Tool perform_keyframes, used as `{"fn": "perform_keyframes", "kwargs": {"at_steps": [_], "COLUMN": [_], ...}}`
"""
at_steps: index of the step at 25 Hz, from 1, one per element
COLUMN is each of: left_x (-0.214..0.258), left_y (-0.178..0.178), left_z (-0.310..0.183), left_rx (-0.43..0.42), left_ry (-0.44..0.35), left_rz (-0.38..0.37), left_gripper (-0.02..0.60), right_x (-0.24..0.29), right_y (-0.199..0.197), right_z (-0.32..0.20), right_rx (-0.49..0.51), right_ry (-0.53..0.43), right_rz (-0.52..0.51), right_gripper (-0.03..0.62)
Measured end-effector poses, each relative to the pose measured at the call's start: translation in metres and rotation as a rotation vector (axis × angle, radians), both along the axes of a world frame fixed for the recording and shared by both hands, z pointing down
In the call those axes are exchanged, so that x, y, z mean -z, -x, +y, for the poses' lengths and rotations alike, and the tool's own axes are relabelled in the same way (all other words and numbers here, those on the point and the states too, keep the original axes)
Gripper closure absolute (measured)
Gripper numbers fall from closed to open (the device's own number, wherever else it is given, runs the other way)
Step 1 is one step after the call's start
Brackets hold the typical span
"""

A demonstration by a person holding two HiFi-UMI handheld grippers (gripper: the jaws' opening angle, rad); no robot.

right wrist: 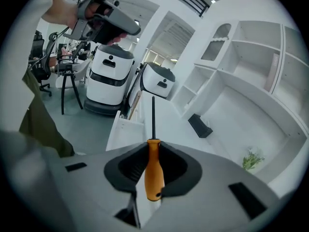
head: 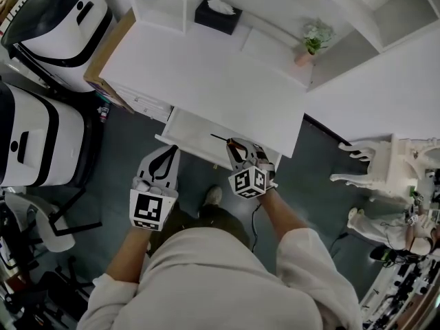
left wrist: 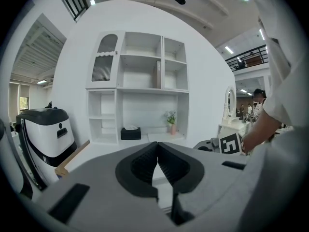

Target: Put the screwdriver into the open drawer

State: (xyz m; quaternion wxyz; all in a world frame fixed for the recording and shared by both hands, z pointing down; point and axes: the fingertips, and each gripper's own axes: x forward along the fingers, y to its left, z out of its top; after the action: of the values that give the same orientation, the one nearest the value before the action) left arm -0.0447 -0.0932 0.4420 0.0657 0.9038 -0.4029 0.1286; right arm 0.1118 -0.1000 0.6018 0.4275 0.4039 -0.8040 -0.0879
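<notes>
Head view: a person stands at a white desk whose drawer is open. The right gripper hangs over the drawer's right part with the screwdriver in its jaws, the dark shaft jutting left above the drawer's floor. The left gripper sits at the drawer's front left corner.

Left gripper view: its jaws meet at the tips with nothing between them. Shelves, a black tissue box and a small potted plant lie beyond.

Right gripper view: the jaws clamp the screwdriver's orange handle, butt end toward the camera, shaft pointing straight ahead, the open drawer below and to its left
</notes>
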Motion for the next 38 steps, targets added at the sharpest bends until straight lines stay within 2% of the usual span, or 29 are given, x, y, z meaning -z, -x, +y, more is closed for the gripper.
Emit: {"fn": "perform_keyframes", "kwargs": {"at_steps": [14,31,38], "left_x": [-0.014,-0.040,-0.055], "left_y": [0.020,0.053,0.062], "left_z": [0.000,0.001,-0.004], "left_rx": [0.056,0.129,0.163], "left_ry": [0.039,0.096,0.148], "left_rz": [-0.035,-0.105,-0.124], "left_gripper": [0.577,0.577,0.577], "right_x": [-0.083,-0.182,-0.212], "right_y": [0.007,0.003,0.007], "right_z": [-0.013,-0.024,-0.033], "right_rx": [0.056,0.053,0.059], "right_ry": [0.152,0.338,0.397], "right_rz": [0.088,0.150,0.161], "right_gripper": [0.519,0.519,0.519]}}
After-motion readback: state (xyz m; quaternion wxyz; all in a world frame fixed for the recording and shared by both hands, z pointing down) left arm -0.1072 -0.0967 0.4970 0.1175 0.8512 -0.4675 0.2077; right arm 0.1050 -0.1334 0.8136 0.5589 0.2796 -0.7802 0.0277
